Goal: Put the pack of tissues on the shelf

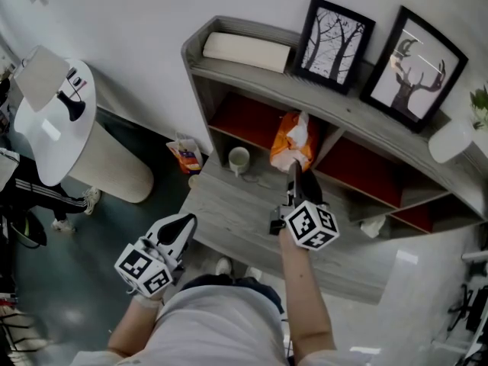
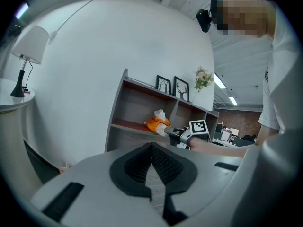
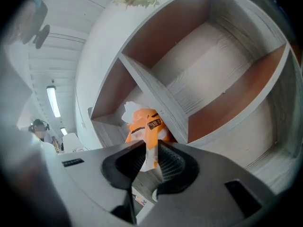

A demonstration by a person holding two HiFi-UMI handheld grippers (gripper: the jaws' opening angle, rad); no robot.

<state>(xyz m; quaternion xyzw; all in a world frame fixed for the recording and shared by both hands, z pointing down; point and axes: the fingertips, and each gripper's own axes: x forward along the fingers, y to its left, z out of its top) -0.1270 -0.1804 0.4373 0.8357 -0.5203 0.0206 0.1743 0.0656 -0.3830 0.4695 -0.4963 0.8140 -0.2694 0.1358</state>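
The pack of tissues [image 1: 292, 142] is orange with white tissue sticking out of its top. It hangs at the mouth of the grey shelf's [image 1: 252, 75] middle compartment, beside an upright divider. My right gripper [image 1: 294, 180] is shut on the pack's lower edge [image 3: 147, 148], and its marker cube faces the head view. I cannot tell whether the pack rests on the board. The left gripper view shows the pack [image 2: 157, 123] far off. My left gripper [image 1: 181, 231] hangs low at the left, away from the shelf, shut on nothing [image 2: 151, 151].
A white mug [image 1: 239, 159] stands on the lower ledge left of the pack. Two framed pictures [image 1: 335, 34] [image 1: 413, 69] and a white roll [image 1: 245, 50] sit on the shelf top. A round white table [image 1: 53, 120] stands at the left. A small packet [image 1: 185, 155] lies on the floor.
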